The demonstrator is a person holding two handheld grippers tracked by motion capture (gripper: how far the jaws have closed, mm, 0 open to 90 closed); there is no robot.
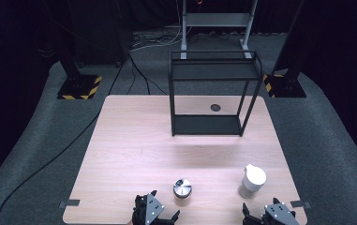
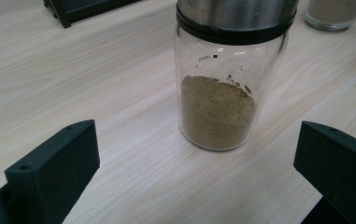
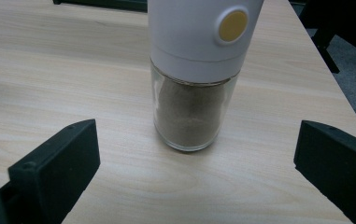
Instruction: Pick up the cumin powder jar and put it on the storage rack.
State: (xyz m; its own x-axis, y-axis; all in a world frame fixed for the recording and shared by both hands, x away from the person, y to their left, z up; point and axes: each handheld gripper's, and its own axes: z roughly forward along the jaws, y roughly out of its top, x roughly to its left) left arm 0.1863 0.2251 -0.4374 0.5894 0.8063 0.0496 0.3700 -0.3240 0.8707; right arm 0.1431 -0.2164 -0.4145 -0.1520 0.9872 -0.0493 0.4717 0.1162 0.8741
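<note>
So there's a glass jar with a steel lid [image 1: 182, 191] standing upright near the front edge of the wooden table [image 1: 134, 150], roughly mid-width, with tan powder filling about its lower half. Off to its right stands a white-topped grinder [image 1: 252, 181], well apart from the jar, glass bottom packed with brownish powder and a yellow button on the white part. The left gripper [image 1: 165, 215] sits just near and left of the jar, jaws spread wide with nothing in them; the jar stands ahead of the gap. The right gripper [image 1: 256, 214] is the same deal, wide and empty, grinder right ahead of it. Far side of the table has a black two-tier rack [image 1: 211, 93], both shelves bare.
</note>
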